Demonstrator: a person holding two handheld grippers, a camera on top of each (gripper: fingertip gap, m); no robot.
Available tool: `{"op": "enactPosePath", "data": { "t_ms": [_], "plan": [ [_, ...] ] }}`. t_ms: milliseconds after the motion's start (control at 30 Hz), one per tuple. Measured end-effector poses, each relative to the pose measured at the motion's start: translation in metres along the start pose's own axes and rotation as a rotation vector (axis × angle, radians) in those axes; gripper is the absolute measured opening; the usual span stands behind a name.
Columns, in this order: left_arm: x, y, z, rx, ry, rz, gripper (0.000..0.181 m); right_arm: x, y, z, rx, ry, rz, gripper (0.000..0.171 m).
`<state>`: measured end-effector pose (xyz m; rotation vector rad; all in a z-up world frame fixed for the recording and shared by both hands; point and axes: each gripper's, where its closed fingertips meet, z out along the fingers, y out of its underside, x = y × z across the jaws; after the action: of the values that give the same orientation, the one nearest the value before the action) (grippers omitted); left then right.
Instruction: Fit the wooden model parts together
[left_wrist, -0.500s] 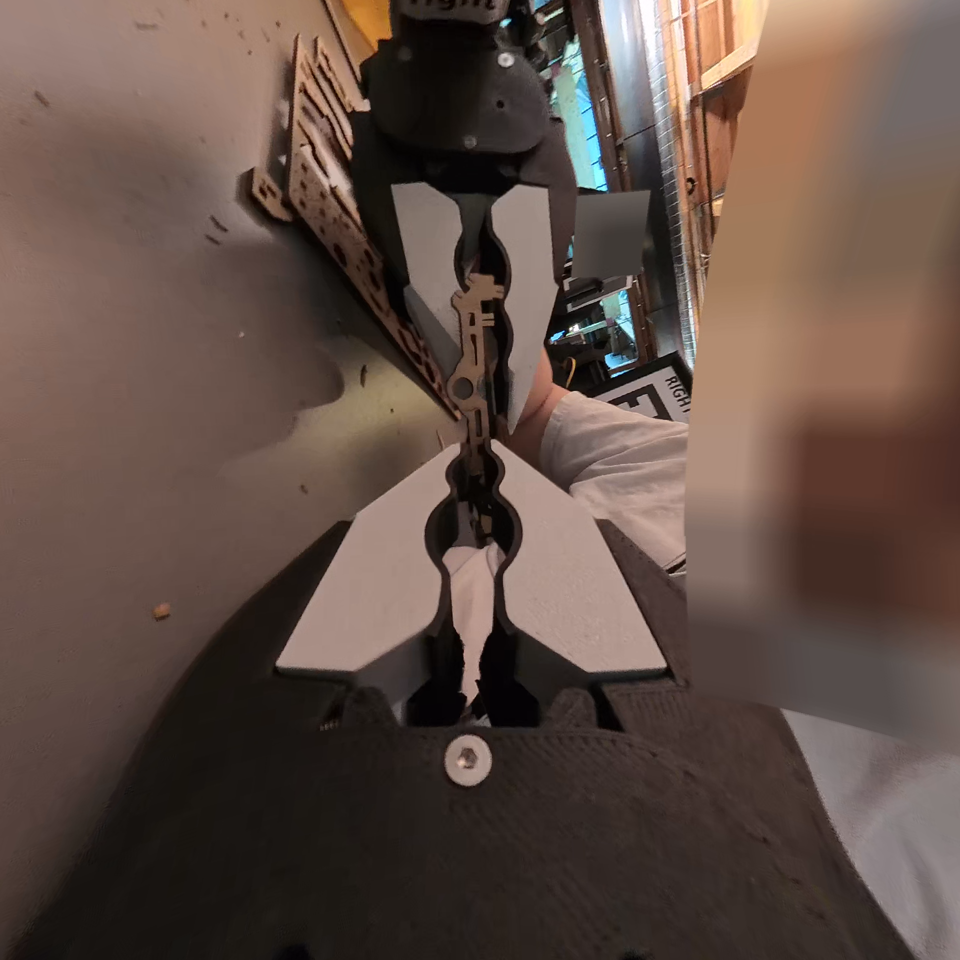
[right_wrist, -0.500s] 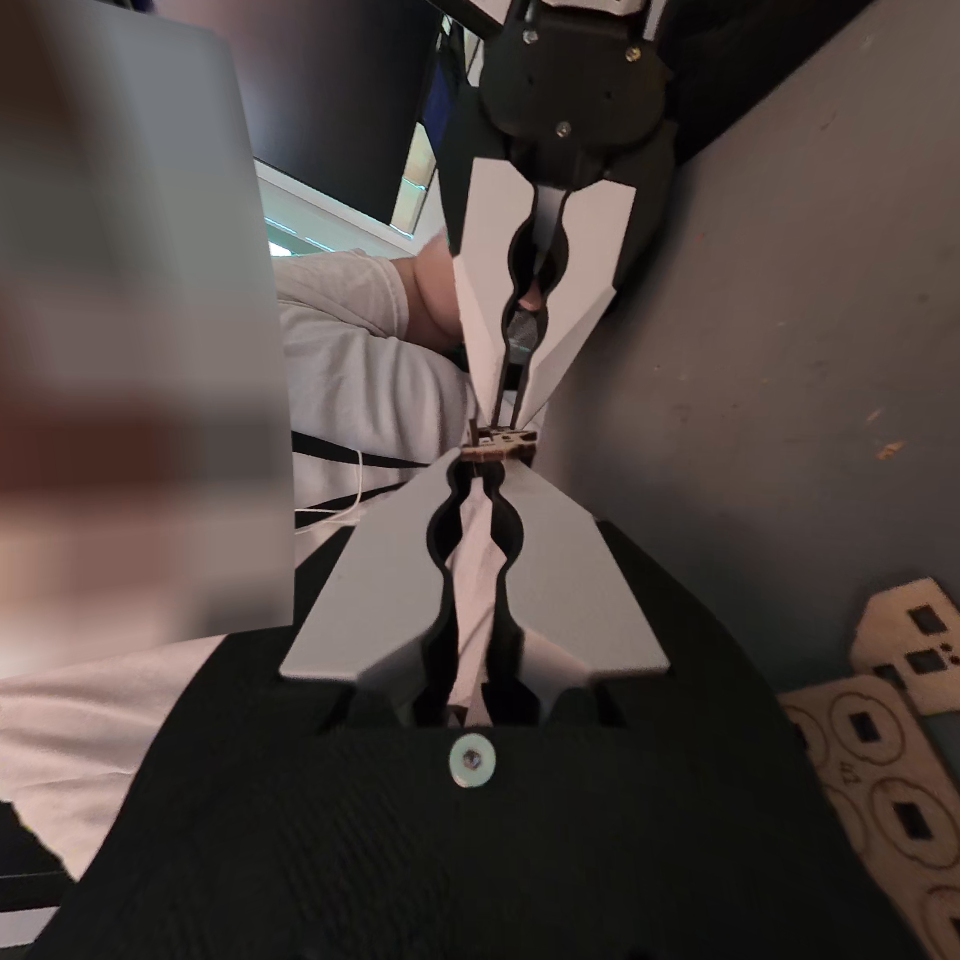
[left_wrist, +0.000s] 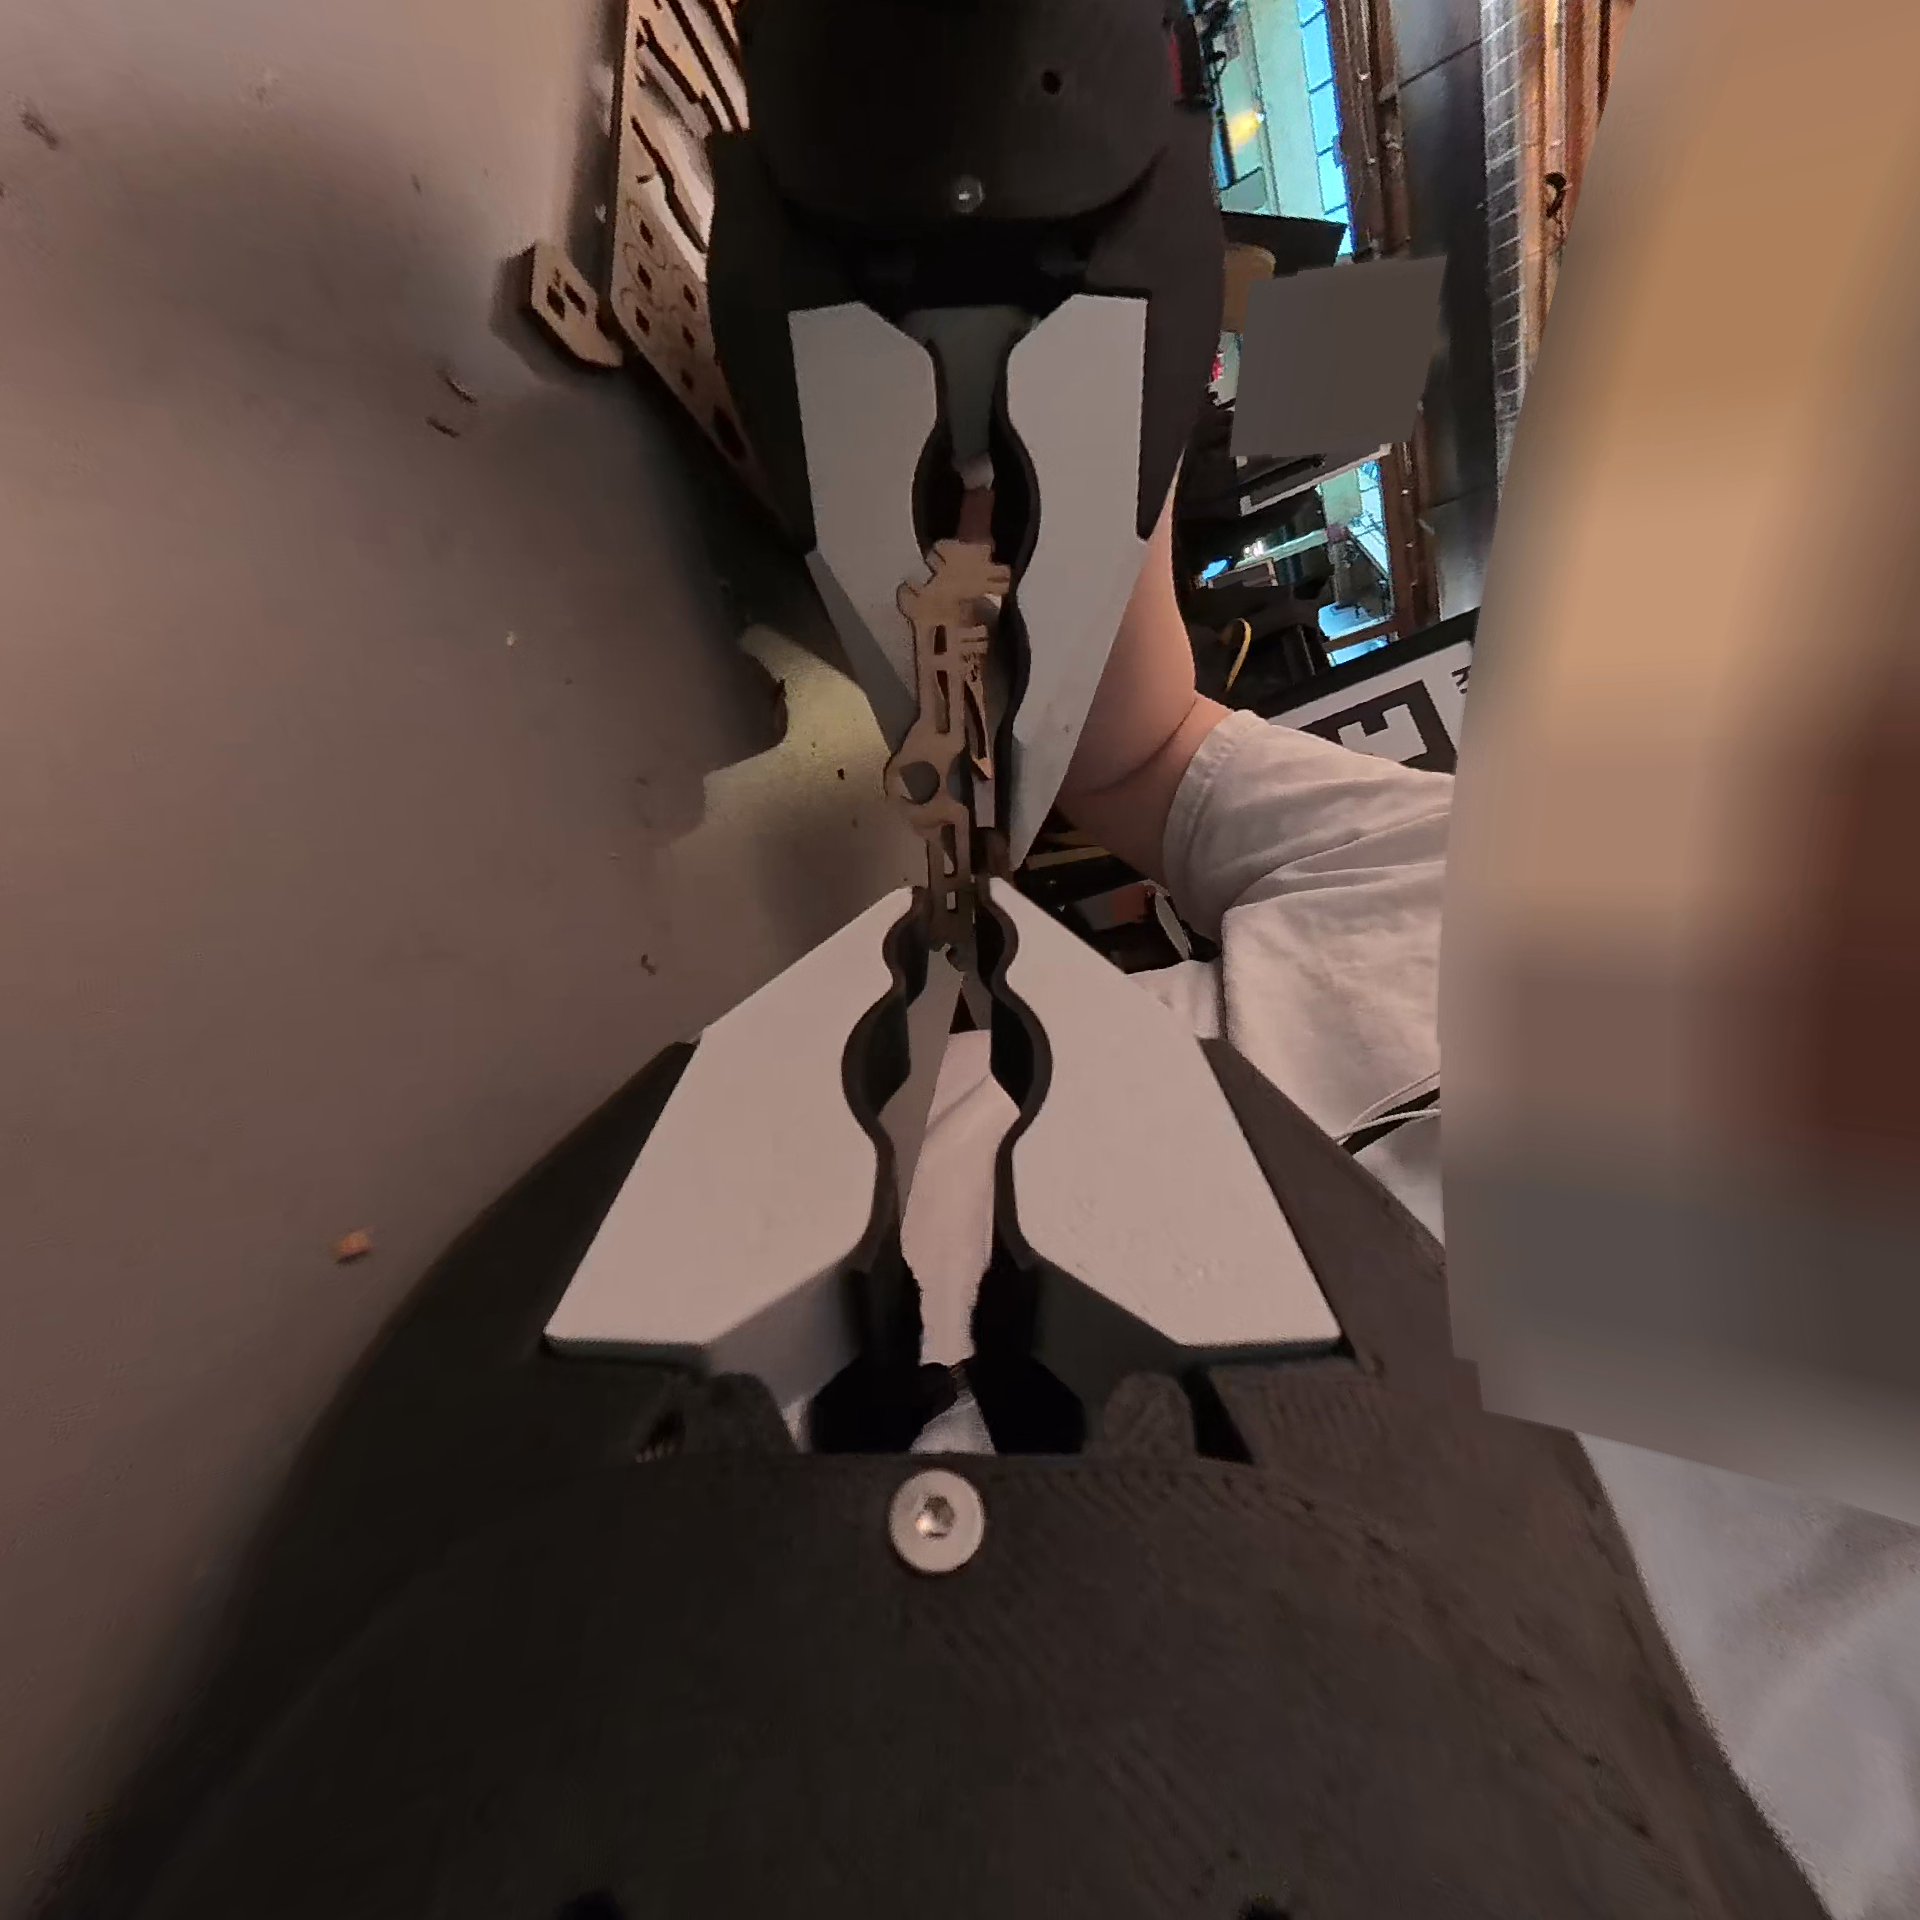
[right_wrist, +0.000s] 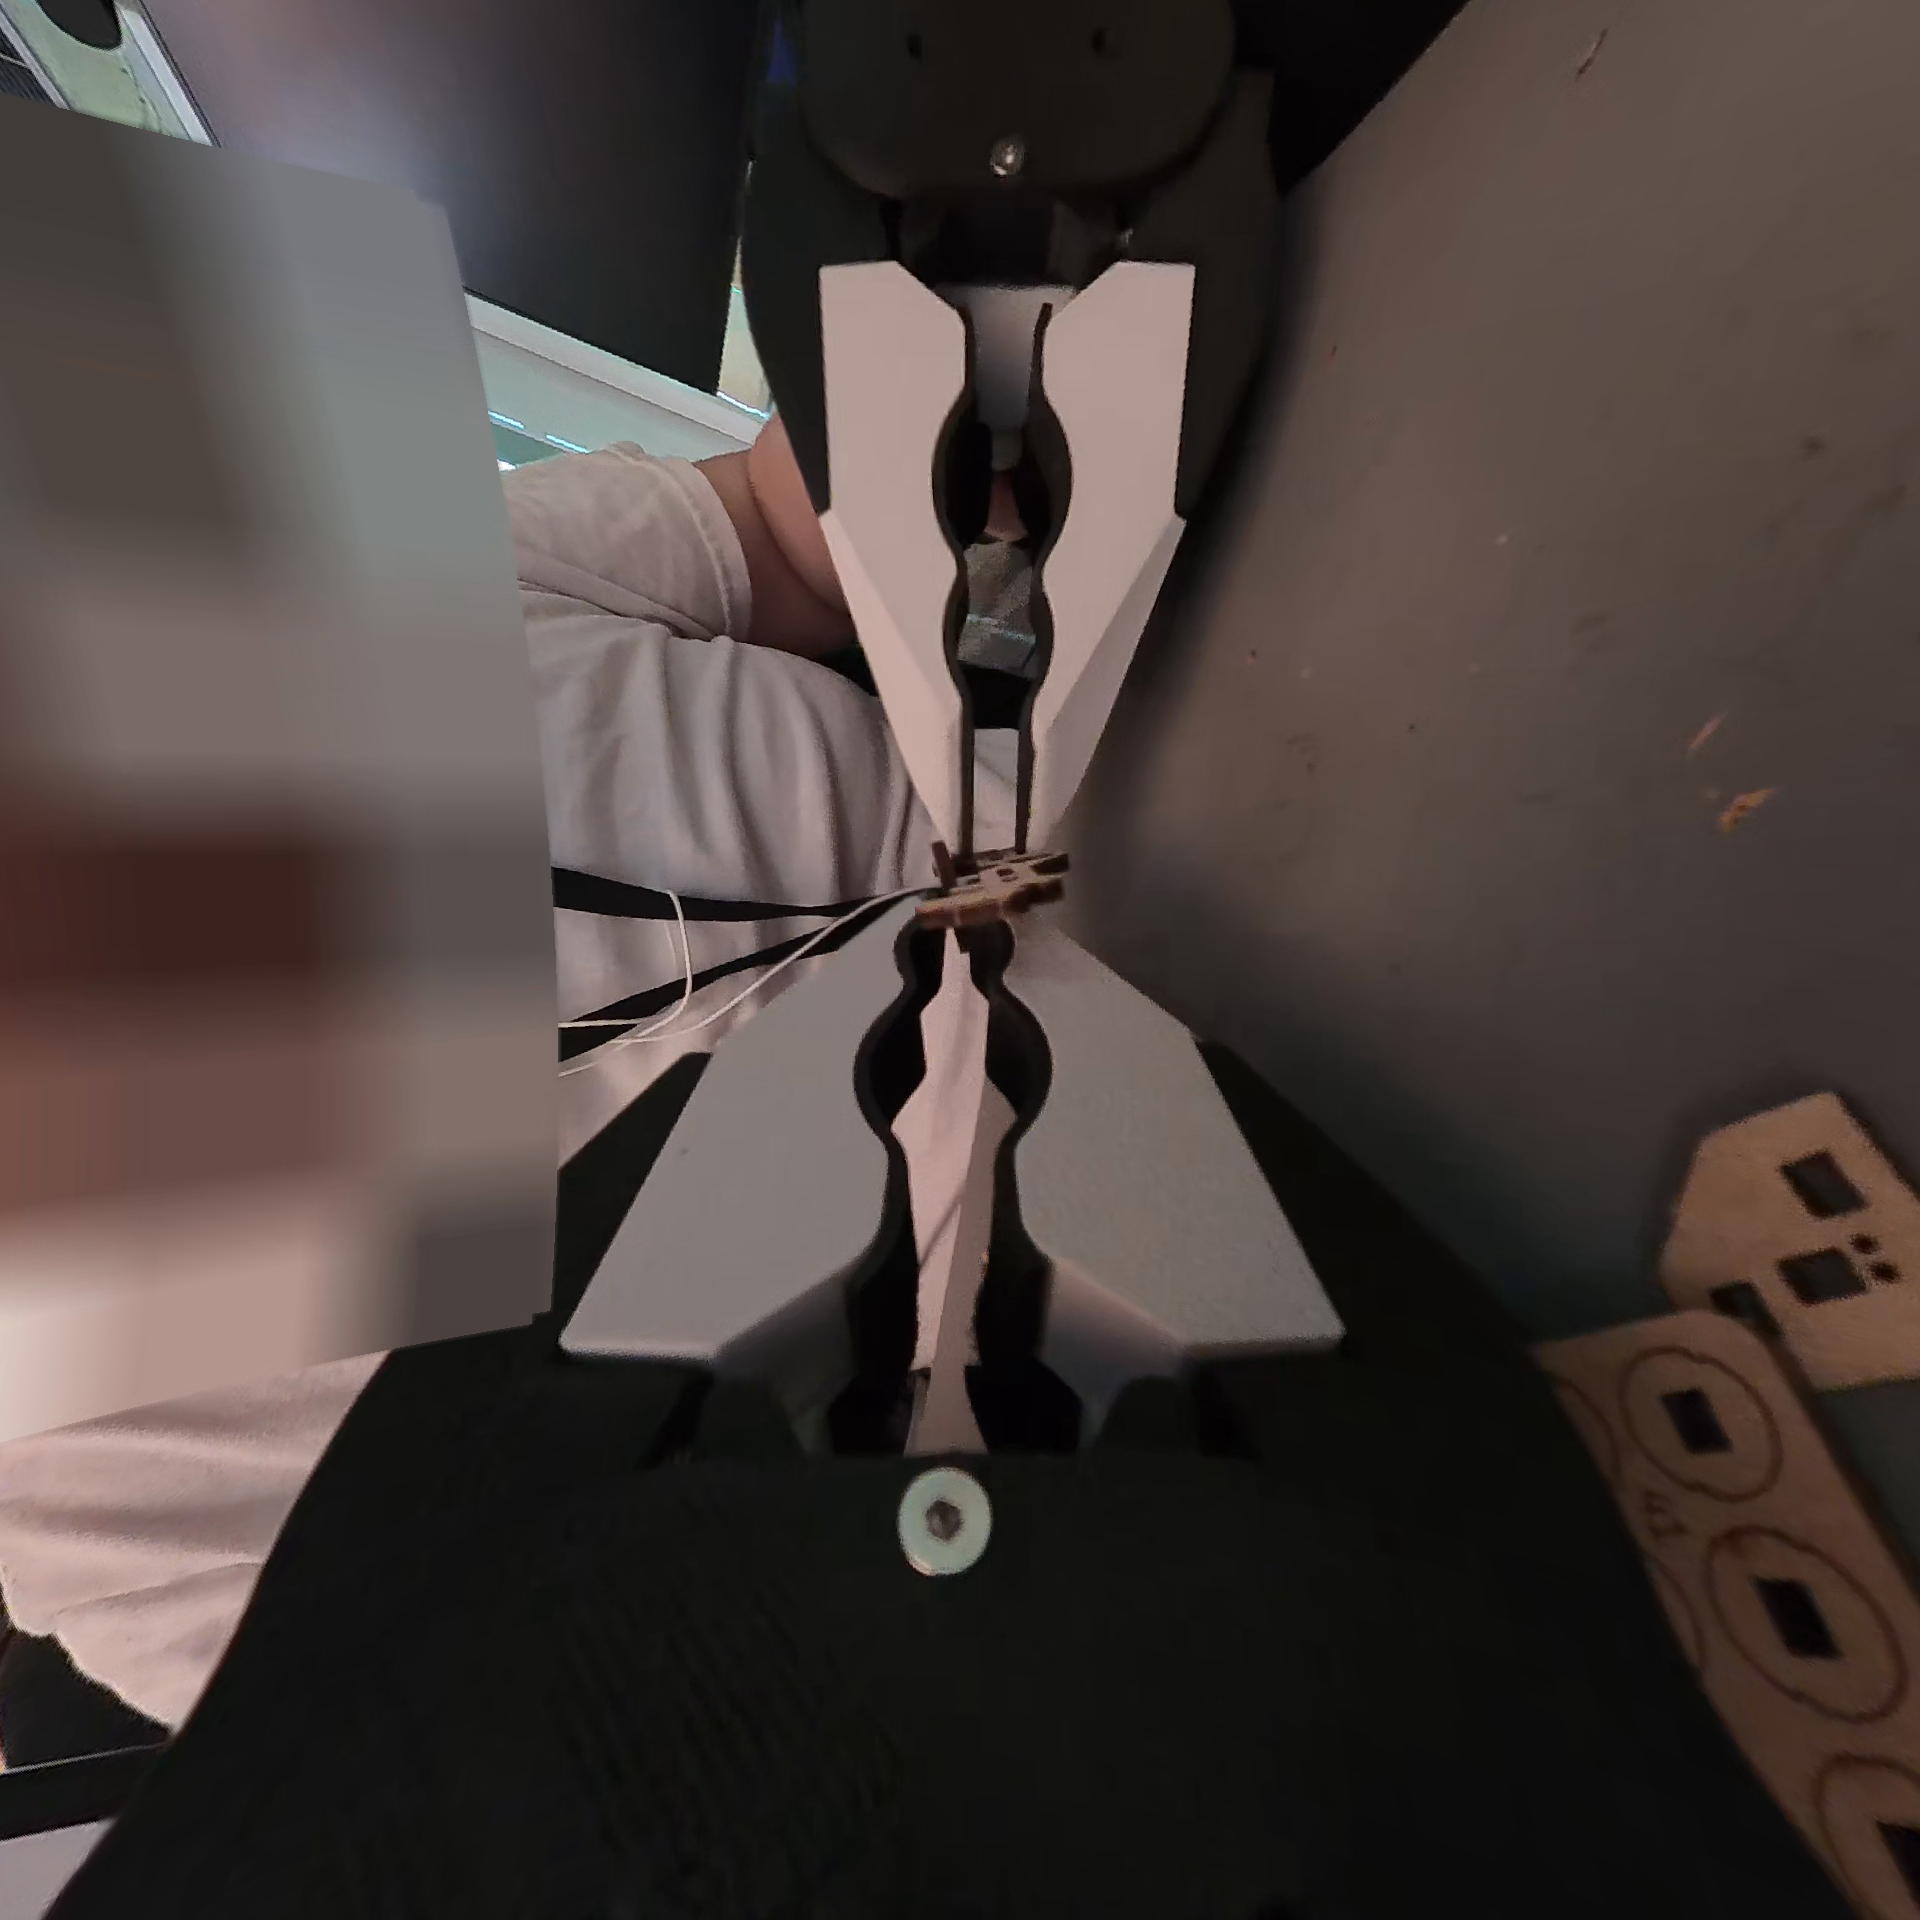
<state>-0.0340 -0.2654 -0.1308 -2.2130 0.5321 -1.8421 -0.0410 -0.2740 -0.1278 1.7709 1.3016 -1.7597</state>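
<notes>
A thin laser-cut wooden strip (left_wrist: 951, 717) hangs in the air between my two grippers, which meet tip to tip. My left gripper (left_wrist: 951, 920) is shut on the strip's near end. My right gripper (left_wrist: 992, 821) points back at me from above and is shut on the strip's far part. In the right wrist view my right gripper (right_wrist: 971, 930) is shut, with a small wooden part (right_wrist: 992, 883) seen edge-on at its tips. The left gripper (right_wrist: 995, 836) pinches that part from above. How the parts join is hidden between the fingers.
The grey table (left_wrist: 260, 727) is to the left, with cut-out wooden sheets (left_wrist: 665, 260) on it behind the right gripper. The sheets (right_wrist: 1766, 1558) and a house-shaped piece (right_wrist: 1818, 1226) also show at lower right. A person's white sleeve (left_wrist: 1299, 883) is close by. Only a small space, under 4 cm, lies between the two pairs of fingers.
The two grippers have drawn closer together, each looming larger in the other's view. The wooden strip stays held between them.
</notes>
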Motion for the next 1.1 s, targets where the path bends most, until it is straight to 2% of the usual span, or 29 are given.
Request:
{"op": "enactPosePath", "data": {
  "t_ms": [233,1100],
  "plan": [
    [0.004,0.001,-0.002,-0.015,0.005,0.066,0.006,-0.003,-0.001,0.002,0.004,-0.023,-0.001,0.002],
    [0.011,0.003,-0.001,-0.086,0.088,0.019,0.007,-0.012,0.001,0.003,-0.011,-0.074,-0.053,0.002]
  ]
}}
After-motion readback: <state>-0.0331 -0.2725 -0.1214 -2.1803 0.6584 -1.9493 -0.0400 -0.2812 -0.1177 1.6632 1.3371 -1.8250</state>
